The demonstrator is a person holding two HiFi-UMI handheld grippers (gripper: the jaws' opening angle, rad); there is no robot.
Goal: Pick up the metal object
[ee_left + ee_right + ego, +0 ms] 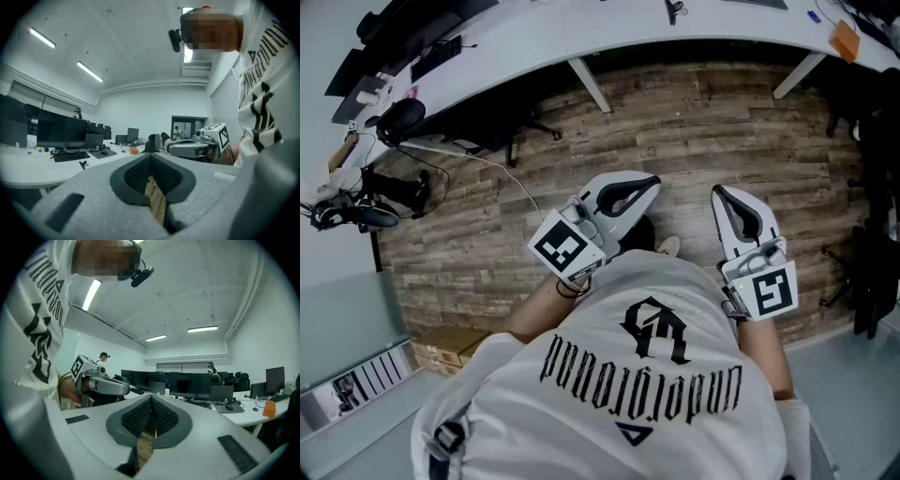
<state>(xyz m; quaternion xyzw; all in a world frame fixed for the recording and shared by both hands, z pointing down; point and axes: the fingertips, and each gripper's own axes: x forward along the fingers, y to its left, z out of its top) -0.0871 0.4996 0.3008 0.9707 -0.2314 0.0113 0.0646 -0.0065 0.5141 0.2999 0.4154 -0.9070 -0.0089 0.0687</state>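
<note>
Pressed together on nothing at both the left gripper (pixel 649 183) and the right gripper (pixel 718 192). Held about level, side by side, above the plank floor (pixel 694 122), just ahead of a white shirt (pixel 609 412). Facing a curved white desk (pixel 581 37). Cannot make out the metal object anywhere.

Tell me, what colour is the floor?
The floor is brown wood-patterned planks, best seen in the head view.

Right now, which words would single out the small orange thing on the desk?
A long white desk curves across the top of the head view, above the plank floor. Near its right end lies the orange block. It is the only orange thing on the desk, bright against the white top.
</note>
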